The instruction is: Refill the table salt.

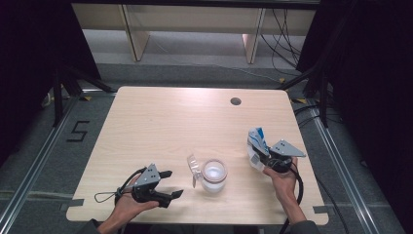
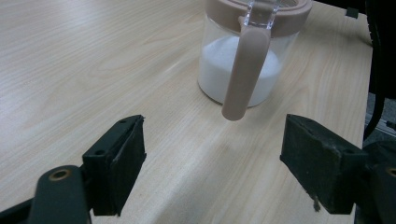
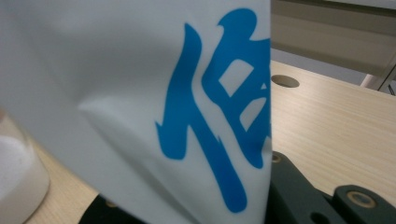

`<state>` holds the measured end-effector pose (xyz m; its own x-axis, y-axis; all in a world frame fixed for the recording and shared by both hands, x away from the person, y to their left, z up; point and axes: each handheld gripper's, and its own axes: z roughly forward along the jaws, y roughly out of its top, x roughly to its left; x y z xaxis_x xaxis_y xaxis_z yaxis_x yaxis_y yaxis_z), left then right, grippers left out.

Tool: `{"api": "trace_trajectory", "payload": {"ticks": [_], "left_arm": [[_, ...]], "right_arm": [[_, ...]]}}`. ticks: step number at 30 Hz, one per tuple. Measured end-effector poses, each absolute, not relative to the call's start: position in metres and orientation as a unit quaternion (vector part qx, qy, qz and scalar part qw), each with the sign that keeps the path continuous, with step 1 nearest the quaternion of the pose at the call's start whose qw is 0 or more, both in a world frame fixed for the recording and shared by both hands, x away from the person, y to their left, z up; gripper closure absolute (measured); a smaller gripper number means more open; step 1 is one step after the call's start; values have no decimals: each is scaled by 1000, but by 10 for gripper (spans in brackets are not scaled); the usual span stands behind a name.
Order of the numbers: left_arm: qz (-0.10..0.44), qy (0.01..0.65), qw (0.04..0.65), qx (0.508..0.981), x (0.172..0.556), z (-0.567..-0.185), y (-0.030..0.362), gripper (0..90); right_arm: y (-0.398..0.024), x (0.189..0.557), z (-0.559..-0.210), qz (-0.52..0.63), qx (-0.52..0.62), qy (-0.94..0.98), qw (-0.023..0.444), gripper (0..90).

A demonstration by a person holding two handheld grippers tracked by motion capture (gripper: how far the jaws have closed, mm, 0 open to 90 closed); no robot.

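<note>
A clear glass jar (image 1: 214, 174) holding white powder stands near the table's front middle, its lid flipped open to the left. The same jar (image 2: 247, 51) has a pinkish rim and a strap hanging down its side. My left gripper (image 1: 171, 183) lies low at the front left, jaws wide open and empty, pointed at the jar; left gripper (image 2: 212, 163) is a short way from it. My right gripper (image 1: 258, 158) at the right is shut on a white bag with blue print (image 1: 256, 144), held upright. That bag (image 3: 140, 107) sits close to the camera.
A round cable hole (image 1: 235, 101) sits in the light wooden table (image 1: 170, 122) toward the back right. Black cables trail from both grippers at the front edge. Floor rails and black curtains flank the table.
</note>
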<state>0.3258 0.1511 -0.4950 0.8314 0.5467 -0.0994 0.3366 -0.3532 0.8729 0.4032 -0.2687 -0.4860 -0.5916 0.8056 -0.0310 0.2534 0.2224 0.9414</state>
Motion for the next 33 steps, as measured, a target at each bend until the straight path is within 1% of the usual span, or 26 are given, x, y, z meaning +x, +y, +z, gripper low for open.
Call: {"api": "trace_trajectory", "payload": {"ticks": [5, 7, 8, 9, 10, 11, 12, 17, 22, 24, 26, 27, 28, 29, 30, 32, 33], "left_arm": [[106, 271, 500, 816, 326, -495, 151, 211], [105, 270, 500, 816, 326, -495, 151, 212], [105, 270, 500, 816, 326, -495, 151, 211], [105, 270, 500, 816, 326, -495, 151, 211], [105, 270, 500, 816, 326, -495, 151, 211], [106, 270, 500, 816, 326, -495, 151, 212], [105, 271, 500, 816, 326, -495, 151, 211], [105, 270, 500, 816, 326, -495, 151, 212], [105, 270, 500, 816, 326, -495, 151, 212], [105, 270, 500, 816, 326, -495, 151, 211], [104, 270, 499, 816, 326, -495, 151, 212], [104, 270, 500, 816, 326, -495, 151, 211], [105, 270, 500, 816, 326, -495, 151, 211], [104, 271, 500, 816, 326, -495, 151, 211], [105, 270, 500, 816, 326, -495, 151, 211], [104, 271, 500, 816, 326, -495, 151, 211], [104, 270, 500, 816, 326, -495, 151, 211]], "right_arm": [[-274, 407, -489, 510, 390, 719, 266, 844], [-279, 412, -490, 512, 382, 722, 264, 844], [-280, 413, -491, 511, 386, 717, 274, 845], [-282, 415, -492, 513, 381, 720, 269, 844], [-281, 413, -492, 506, 399, 714, 273, 845], [-283, 415, -492, 508, 391, 715, 279, 845], [-284, 415, -492, 509, 398, 713, 272, 845], [-288, 420, -493, 503, 392, 714, 289, 846], [-288, 422, -494, 505, 409, 707, 279, 846], [-289, 424, -494, 505, 403, 705, 294, 846], [-289, 426, -495, 500, 404, 710, 287, 846], [-290, 427, -495, 498, 402, 710, 293, 846], [-291, 428, -496, 497, 403, 714, 285, 847], [-291, 428, -496, 492, 407, 712, 292, 846], [-291, 430, -497, 498, 407, 710, 286, 846], [-293, 430, -498, 494, 411, 708, 293, 846], [-294, 432, -497, 491, 403, 709, 305, 846]]}}
